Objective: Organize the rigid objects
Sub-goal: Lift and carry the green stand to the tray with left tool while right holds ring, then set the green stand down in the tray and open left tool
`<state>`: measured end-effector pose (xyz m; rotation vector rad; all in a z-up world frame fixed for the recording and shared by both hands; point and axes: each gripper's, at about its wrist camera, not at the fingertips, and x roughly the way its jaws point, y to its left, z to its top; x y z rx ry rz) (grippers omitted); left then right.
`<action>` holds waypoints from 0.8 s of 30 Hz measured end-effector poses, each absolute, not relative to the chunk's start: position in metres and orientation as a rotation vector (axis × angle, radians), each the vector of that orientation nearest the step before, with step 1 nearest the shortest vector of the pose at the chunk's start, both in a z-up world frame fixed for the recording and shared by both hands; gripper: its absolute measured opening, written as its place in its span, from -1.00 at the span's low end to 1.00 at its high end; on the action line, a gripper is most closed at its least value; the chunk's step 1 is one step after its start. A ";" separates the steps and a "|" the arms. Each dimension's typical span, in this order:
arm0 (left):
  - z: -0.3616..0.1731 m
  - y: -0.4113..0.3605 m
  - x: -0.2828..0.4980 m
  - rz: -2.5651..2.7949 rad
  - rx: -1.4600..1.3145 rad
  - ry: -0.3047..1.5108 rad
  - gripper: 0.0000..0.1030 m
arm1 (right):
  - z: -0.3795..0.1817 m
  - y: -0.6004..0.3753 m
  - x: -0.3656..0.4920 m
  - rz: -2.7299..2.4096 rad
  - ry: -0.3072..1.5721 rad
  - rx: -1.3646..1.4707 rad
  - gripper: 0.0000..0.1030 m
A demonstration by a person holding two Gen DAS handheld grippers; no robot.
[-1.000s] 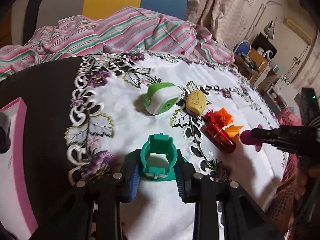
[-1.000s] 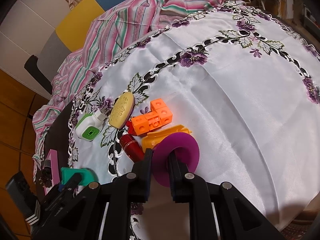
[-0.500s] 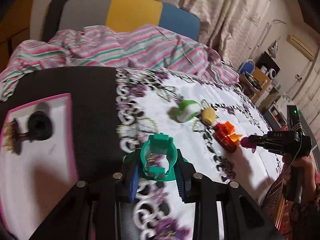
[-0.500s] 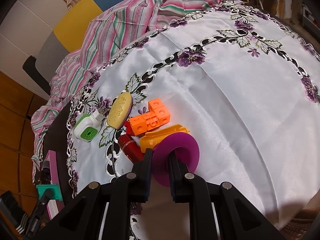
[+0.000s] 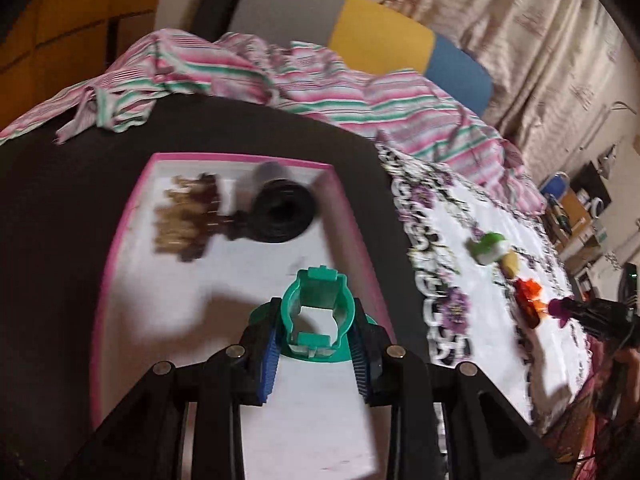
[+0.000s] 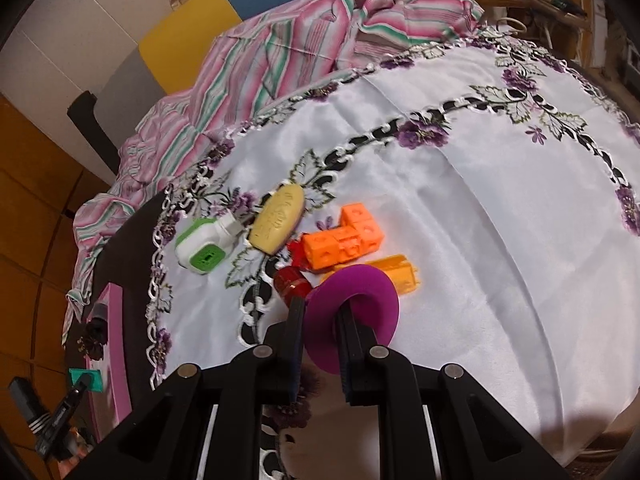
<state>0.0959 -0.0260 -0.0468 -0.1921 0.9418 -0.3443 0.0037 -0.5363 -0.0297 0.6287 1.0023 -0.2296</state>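
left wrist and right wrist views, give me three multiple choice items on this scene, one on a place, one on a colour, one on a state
1. Where is the green ring that the left gripper holds?
A. over the pink-edged tray
B. over the striped cloth
C. beside the orange blocks

2. What colour is the disc in the right gripper?
A. yellow
B. purple
C. white

3. How do the right gripper's jaws stand?
A. wide open and empty
B. shut on the disc's rim
C. shut on the red tube

Answers:
1. A, the left wrist view shows the ring above the white floor of the tray.
2. B, the right wrist view shows it purple, in front of the orange blocks.
3. B, one finger passes through the disc's hole and the other presses outside it; the red tube lies free on the tablecloth.
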 end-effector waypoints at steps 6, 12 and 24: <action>-0.063 0.003 0.108 -0.282 -0.204 0.964 -0.41 | -0.011 -0.505 0.016 -0.176 0.980 0.600 -0.70; -0.065 0.020 0.124 -0.206 -0.159 0.948 -0.41 | 0.010 -0.461 0.031 -0.082 0.956 0.570 -0.70; -0.055 0.051 0.103 -0.146 -0.290 0.910 -0.04 | 0.018 -0.360 0.055 0.117 0.981 0.497 -0.70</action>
